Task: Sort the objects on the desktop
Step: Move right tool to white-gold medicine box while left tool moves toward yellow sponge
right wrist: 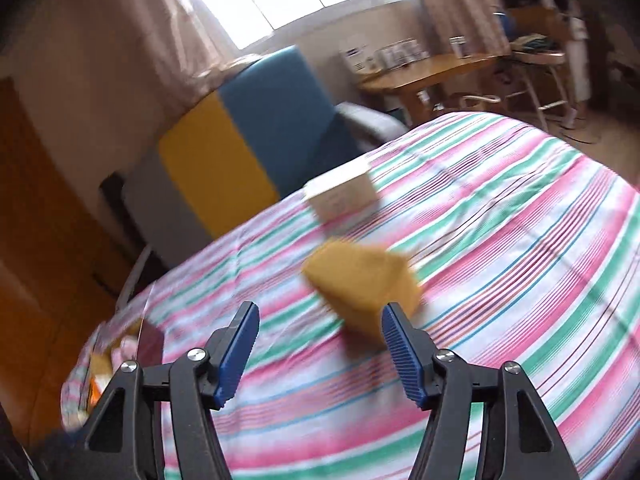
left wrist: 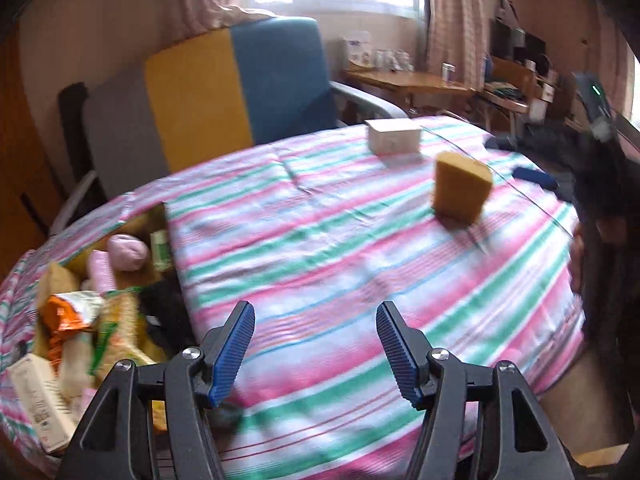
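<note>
A yellow sponge block [left wrist: 462,188] stands on the striped tablecloth [left wrist: 320,248], with a white box [left wrist: 394,136] behind it. My left gripper [left wrist: 316,354] is open over bare cloth, nothing between its blue pads. At the left edge a cardboard box [left wrist: 120,272] holds several sorted items: pink rolls, snack packets, a carton. In the right wrist view my right gripper [right wrist: 320,354] is open; the sponge [right wrist: 362,284] lies just ahead of its right pad, apart from it. The white box [right wrist: 342,196] sits further back. Both views are motion-blurred.
A chair with a yellow and blue back [left wrist: 236,84] stands behind the table. A dark blue object [left wrist: 534,178] lies near the table's right edge, beside a person's dark sleeve [left wrist: 608,200]. A wooden side table [right wrist: 428,72] with clutter is further off.
</note>
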`<action>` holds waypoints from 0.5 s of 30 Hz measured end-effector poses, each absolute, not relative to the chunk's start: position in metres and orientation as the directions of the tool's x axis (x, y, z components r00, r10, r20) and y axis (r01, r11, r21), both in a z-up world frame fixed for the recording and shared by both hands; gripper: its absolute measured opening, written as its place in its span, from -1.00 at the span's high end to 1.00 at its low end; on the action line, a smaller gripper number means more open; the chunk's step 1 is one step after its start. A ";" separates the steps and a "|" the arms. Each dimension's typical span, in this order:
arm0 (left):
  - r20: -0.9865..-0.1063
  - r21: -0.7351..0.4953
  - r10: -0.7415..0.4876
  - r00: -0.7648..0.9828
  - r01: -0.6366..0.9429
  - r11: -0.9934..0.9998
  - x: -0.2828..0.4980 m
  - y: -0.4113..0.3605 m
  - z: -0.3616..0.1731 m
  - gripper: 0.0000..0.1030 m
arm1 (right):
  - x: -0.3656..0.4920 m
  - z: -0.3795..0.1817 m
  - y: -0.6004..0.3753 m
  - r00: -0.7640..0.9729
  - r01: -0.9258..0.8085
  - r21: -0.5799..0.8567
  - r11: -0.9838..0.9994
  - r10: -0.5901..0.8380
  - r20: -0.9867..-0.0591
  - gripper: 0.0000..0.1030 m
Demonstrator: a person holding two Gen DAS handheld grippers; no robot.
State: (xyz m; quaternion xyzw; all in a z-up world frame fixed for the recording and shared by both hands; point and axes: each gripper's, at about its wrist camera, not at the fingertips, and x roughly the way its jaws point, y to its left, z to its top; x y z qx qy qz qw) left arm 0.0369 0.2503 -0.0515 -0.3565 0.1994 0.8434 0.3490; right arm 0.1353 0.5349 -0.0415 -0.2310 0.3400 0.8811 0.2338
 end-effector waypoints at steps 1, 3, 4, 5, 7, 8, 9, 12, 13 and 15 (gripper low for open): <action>-0.754 0.082 0.445 -0.483 -0.742 -0.665 0.039 0.255 -0.059 -0.25 | 0.135 -0.041 0.547 -0.782 -0.580 0.506 -0.638 0.263 -0.565 -0.31; -0.779 0.071 0.437 -0.450 -0.756 -0.651 0.041 0.260 -0.072 -0.25 | 0.128 -0.043 0.567 -0.776 -0.598 0.526 -0.605 0.273 -0.569 -0.31; -0.790 0.065 0.431 -0.436 -0.759 -0.648 0.042 0.262 -0.077 -0.26 | 0.123 -0.045 0.575 -0.773 -0.603 0.532 -0.594 0.272 -0.573 -0.32; -0.799 0.061 0.423 -0.427 -0.758 -0.650 0.042 0.262 -0.082 -0.25 | 0.118 -0.048 0.581 -0.771 -0.606 0.538 -0.586 0.268 -0.577 -0.32; -0.816 0.055 0.405 -0.412 -0.753 -0.656 0.039 0.261 -0.091 -0.25 | 0.104 -0.057 0.590 -0.763 -0.615 0.550 -0.565 0.250 -0.597 -0.33; -0.821 0.053 0.399 -0.409 -0.749 -0.660 0.038 0.260 -0.094 -0.25 | 0.097 -0.062 0.594 -0.758 -0.620 0.556 -0.554 0.239 -0.607 -0.33; -0.824 0.052 0.394 -0.407 -0.747 -0.663 0.036 0.259 -0.095 -0.25 | 0.092 -0.068 0.595 -0.755 -0.621 0.563 -0.546 0.225 -0.615 -0.33; -0.829 0.039 0.391 -0.399 -0.739 -0.672 0.032 0.256 -0.099 -0.25 | 0.079 -0.078 0.584 -0.797 -0.545 0.640 -0.541 0.096 -0.597 -0.36; -0.832 0.032 0.391 -0.395 -0.737 -0.675 0.030 0.255 -0.100 -0.25 | 0.077 -0.074 0.576 -0.827 -0.488 0.675 -0.554 0.045 -0.561 -0.36; -0.836 0.018 0.393 -0.383 -0.735 -0.678 0.028 0.255 -0.102 -0.25 | 0.068 -0.064 0.560 -0.885 -0.298 0.783 -0.546 -0.151 -0.441 -0.36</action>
